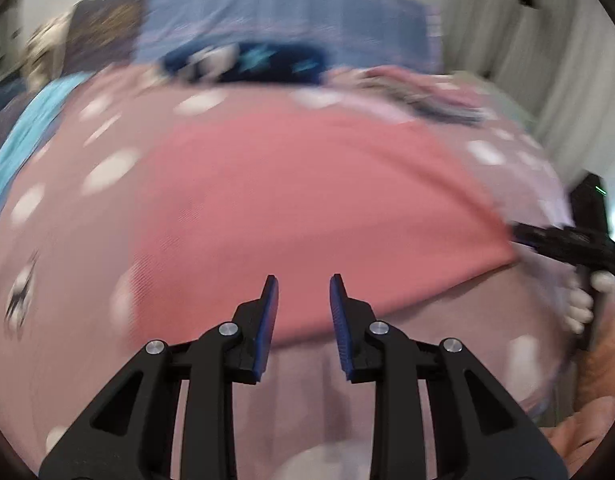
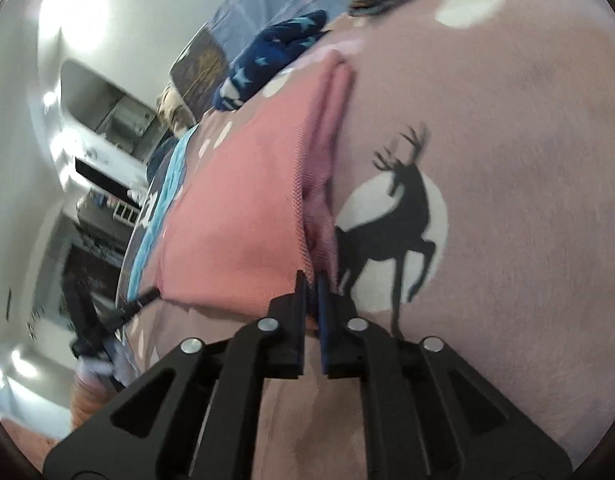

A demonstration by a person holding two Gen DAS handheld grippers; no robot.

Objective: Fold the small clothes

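A salmon-pink garment (image 1: 307, 200) lies flat on a pink spotted blanket (image 1: 87, 240). My left gripper (image 1: 303, 284) is open, just over the garment's near edge, holding nothing. My right gripper (image 2: 312, 278) is shut on the garment's corner (image 2: 247, 208), where folded layers bunch up. In the left wrist view the right gripper (image 1: 519, 234) shows at the garment's right corner. In the right wrist view the left gripper (image 2: 147, 296) shows by the garment's far corner, blurred.
A navy star-print cloth (image 1: 251, 60) and a pile of pink and grey clothes (image 1: 419, 88) lie at the back of the bed. A blue checked sheet (image 1: 287, 8) is behind them. A deer print (image 2: 403, 216) marks the blanket. A curtain (image 1: 547, 60) hangs at right.
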